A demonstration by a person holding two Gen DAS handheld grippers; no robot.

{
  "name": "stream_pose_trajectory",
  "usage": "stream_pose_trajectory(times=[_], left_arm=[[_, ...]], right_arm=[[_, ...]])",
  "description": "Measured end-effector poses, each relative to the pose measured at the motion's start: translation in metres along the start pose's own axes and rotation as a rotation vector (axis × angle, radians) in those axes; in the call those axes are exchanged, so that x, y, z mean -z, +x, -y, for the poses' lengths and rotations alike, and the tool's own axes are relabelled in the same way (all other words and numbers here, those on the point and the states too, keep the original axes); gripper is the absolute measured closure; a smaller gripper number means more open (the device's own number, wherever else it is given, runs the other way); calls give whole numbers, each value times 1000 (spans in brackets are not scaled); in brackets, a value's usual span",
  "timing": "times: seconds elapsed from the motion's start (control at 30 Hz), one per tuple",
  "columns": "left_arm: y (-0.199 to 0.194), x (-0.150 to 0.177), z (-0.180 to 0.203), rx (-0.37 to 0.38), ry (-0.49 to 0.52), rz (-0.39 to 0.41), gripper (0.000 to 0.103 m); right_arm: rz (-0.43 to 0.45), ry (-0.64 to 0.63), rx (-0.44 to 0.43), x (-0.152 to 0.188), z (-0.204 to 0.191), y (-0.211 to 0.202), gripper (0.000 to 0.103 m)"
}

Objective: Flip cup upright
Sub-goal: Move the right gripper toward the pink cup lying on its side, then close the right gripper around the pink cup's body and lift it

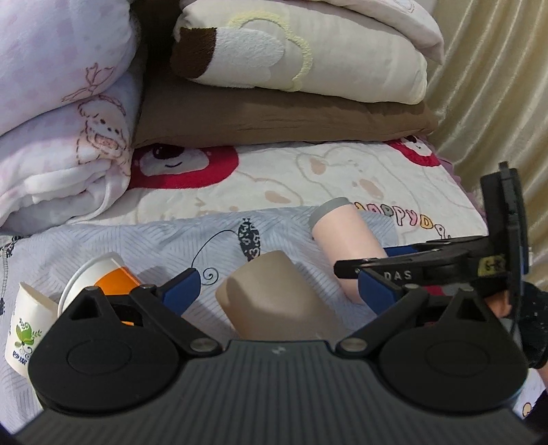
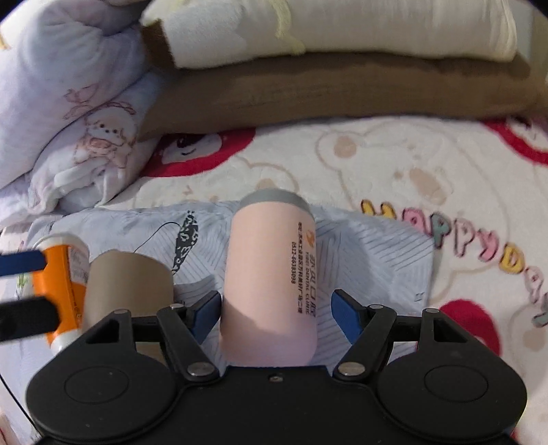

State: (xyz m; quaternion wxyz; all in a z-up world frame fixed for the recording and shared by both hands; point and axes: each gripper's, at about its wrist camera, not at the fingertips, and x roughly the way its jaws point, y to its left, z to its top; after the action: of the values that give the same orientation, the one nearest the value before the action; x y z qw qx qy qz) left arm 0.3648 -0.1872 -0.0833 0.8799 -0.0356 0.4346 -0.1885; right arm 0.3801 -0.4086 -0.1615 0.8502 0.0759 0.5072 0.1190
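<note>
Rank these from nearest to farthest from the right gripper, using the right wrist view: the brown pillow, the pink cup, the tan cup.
1. Pink cup: lying between the open fingers of the right gripper.
2. Tan cup: just left of the gripper.
3. Brown pillow: far back, under the cream blanket.

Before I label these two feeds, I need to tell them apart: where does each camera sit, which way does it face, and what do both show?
Left wrist: on the left claw, low over the bed, facing the folded blankets; its open blue fingers flank a tan cup on its side; the right claw enters from the right.
Right wrist: on the right claw, same heading; open fingers flank the lying pink cup.
Shared: tan cup, pink cup, orange cup, striped cloth.
</note>
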Motion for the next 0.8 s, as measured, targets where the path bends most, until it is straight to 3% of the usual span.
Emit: stream_pose_trajectory(times=[0.07,0.13,0.37,0.6,0.8], left_arm=[[-4,3,-2,9,-2,2,4],[-11,6,-4,18,-10,7,4],[-28,12,-1,12,11,12,4],[-31,18,4,18,-22,-11,4],[-57,31,9,22,-9,-10,4]], right_arm=[[6,23,-20,2,0,4,28],[24,29,-17,6,-2,4,36],[47,45,50,16,-8,-6,36],[83,101,50,37,-11,-25,36],[130,156,74,64,-22,-51,36]])
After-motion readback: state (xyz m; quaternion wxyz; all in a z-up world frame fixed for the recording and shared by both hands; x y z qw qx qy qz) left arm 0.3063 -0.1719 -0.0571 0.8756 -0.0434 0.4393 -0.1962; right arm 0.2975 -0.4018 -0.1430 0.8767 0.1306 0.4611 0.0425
